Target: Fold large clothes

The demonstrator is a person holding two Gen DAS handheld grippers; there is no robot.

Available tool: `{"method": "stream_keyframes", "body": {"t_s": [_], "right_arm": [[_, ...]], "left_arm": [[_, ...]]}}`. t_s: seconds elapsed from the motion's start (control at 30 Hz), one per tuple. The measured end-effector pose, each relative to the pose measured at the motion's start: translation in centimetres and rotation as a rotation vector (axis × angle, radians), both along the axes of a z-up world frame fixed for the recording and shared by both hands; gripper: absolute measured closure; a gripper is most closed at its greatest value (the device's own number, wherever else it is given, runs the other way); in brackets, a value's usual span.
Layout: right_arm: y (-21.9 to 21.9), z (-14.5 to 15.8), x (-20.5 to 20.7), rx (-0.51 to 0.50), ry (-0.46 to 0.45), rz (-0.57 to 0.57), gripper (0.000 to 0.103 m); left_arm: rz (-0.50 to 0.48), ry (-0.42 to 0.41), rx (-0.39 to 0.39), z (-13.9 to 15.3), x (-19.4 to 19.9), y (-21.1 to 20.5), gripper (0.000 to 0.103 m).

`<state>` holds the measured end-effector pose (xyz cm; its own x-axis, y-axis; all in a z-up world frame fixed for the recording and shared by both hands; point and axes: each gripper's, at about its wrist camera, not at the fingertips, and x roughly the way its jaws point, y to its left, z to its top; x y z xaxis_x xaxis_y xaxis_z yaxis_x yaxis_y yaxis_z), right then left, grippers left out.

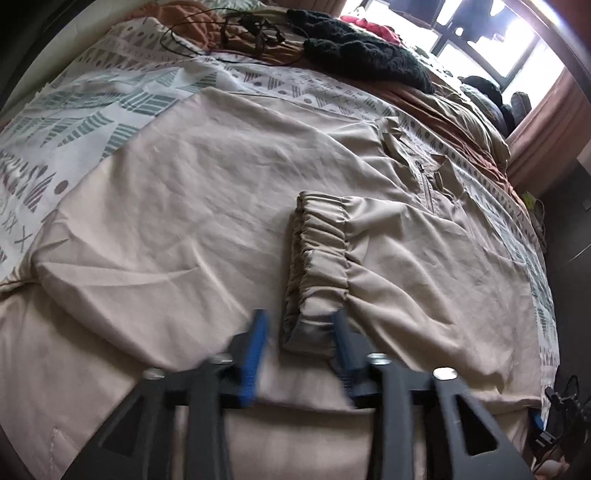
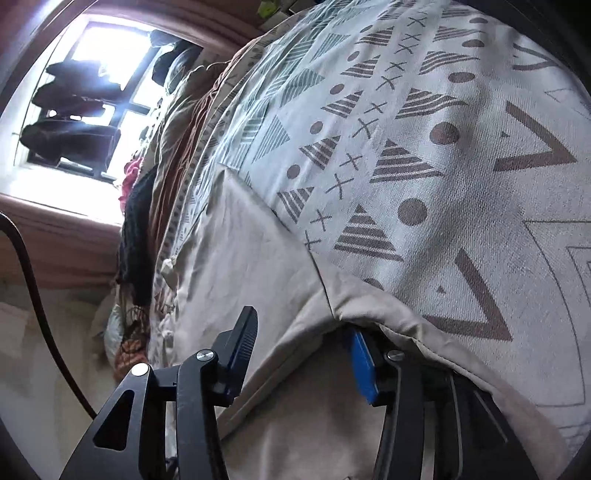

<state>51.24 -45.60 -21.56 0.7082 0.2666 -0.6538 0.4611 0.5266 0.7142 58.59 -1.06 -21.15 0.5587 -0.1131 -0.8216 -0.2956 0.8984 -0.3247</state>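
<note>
A large beige jacket [image 1: 207, 177] lies spread flat on the bed, its zip collar [image 1: 424, 170] at the far right. One sleeve is folded across the body, and its elastic cuff [image 1: 317, 266] lies just ahead of my left gripper [image 1: 299, 328]. The left gripper is open and empty, its right finger beside the cuff's near corner. In the right wrist view the right gripper [image 2: 303, 343] is open at the jacket's edge [image 2: 258, 266], with its right finger tucked under the fabric edge and the left finger above it.
The patterned bedsheet [image 1: 110, 103] [image 2: 424, 155] covers the bed. A black knitted garment [image 1: 362, 55], cables [image 1: 251, 29] and orange-brown bedding [image 1: 443, 110] lie at the far side. A bright window [image 2: 92, 103] with clothes hanging in front of it and a pink curtain [image 1: 539, 125] stand beyond.
</note>
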Motion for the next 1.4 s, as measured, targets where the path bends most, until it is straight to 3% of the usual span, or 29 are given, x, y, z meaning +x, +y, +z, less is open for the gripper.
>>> {"method": "stream_keyframes", "body": {"t_s": [0.03, 0.17, 0.23, 0.33, 0.7, 0.77, 0.93, 1.07, 1.4], "right_arm": [[0.3, 0.2, 0.1, -0.004, 0.004, 0.002, 0.054], [1.1, 1.0, -0.2, -0.037, 0.019, 0.013, 0.054], [1.5, 1.5, -0.4, -0.065, 0.023, 0.025, 0.053], [2.0, 2.1, -1.0, -0.088, 0.028, 0.036, 0.036], [2.7, 5.3, -5.9, -0.118, -0.046, 0.056, 0.001], [2.7, 5.5, -7.2, -0.110, -0.050, 0.055, 0.000], [2.6, 6.2, -10.2, -0.121, -0.064, 0.031, 0.000], [3.2, 7.0, -12.3, -0.148, -0.087, 0.031, 0.000], [5.0, 9.4, -16.6, -0.231, -0.121, 0.021, 0.000]], "left_arm": [[0.003, 0.000, -0.005, 0.2, -0.2, 0.1, 0.043], [0.011, 0.011, -0.025, 1.8, -0.9, 0.6, 0.039], [0.009, -0.008, -0.023, 3.0, -1.5, 0.7, 0.029], [0.017, -0.043, 0.013, 4.9, -2.9, 0.6, 0.020], [-0.028, -0.128, 0.019, 10.4, -9.0, -0.4, 0.009], [-0.029, -0.167, 0.014, 11.6, -10.9, -0.4, 0.004], [0.022, -0.214, -0.020, 13.7, -15.5, 1.1, 0.003], [0.022, -0.233, 0.011, 15.0, -18.1, 1.9, 0.002], [0.028, -0.227, 0.032, 14.1, -25.7, 4.9, 0.002]]}}
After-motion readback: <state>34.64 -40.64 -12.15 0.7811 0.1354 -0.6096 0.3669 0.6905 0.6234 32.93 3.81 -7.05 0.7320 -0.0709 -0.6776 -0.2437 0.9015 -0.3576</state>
